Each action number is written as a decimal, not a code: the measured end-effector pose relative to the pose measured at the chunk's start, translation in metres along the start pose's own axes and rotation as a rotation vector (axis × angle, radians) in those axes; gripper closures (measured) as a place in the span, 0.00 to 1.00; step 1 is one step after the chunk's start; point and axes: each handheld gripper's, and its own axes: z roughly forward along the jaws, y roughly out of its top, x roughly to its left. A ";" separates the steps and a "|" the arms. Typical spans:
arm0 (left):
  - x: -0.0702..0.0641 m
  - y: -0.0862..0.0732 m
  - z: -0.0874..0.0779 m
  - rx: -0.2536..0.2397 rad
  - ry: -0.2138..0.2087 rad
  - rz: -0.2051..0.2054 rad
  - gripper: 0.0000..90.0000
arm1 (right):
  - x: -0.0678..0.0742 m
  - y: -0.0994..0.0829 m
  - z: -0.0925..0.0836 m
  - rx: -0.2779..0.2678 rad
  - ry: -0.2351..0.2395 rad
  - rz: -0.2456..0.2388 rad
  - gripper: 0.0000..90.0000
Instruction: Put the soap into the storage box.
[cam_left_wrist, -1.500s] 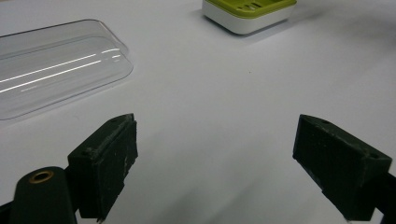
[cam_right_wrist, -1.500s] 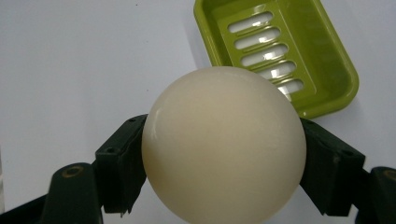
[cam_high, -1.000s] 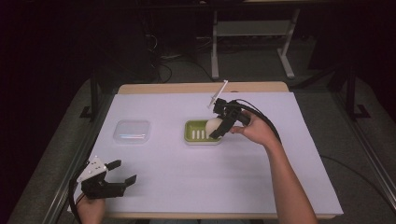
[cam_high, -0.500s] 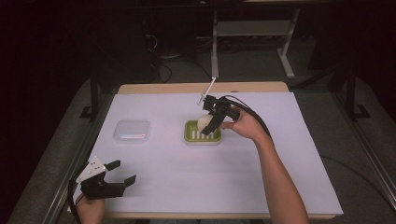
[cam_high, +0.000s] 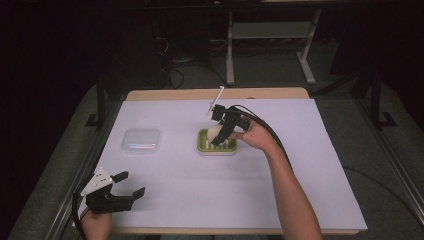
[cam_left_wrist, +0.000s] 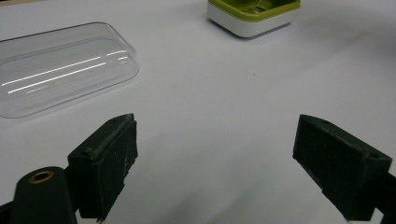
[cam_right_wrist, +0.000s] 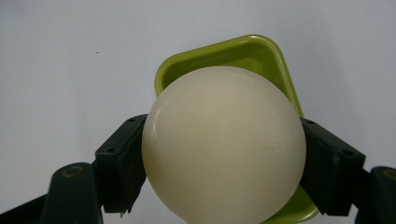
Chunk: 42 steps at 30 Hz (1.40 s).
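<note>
While clamped on the cream round soap (cam_right_wrist: 223, 144), right gripper (cam_high: 220, 131) now lowered over green ridged dish (cam_high: 217, 148) near table's far edge; release next. Left gripper (cam_high: 131, 183) wide open, empty.

From my station, the white table sheet (cam_high: 280, 200) lies open across the whole near half and the right side. Two things stand in the way mid-table: the clear lid (cam_high: 142, 140) on the left and the green tray (cam_high: 216, 148), with bare sheet between them. My left gripper (cam_high: 131, 185) has open sheet ahead.
</note>
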 end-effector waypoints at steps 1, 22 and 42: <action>0.000 0.000 0.000 0.000 0.000 0.000 0.14 | 0.000 0.000 0.000 0.000 0.000 0.000 0.27; 0.000 0.000 0.001 0.007 -0.010 -0.009 0.14 | -0.008 -0.003 0.018 0.019 0.019 0.045 0.27; 0.000 0.000 0.002 0.008 -0.011 0.005 0.14 | -0.009 -0.004 0.028 0.028 0.014 0.058 0.26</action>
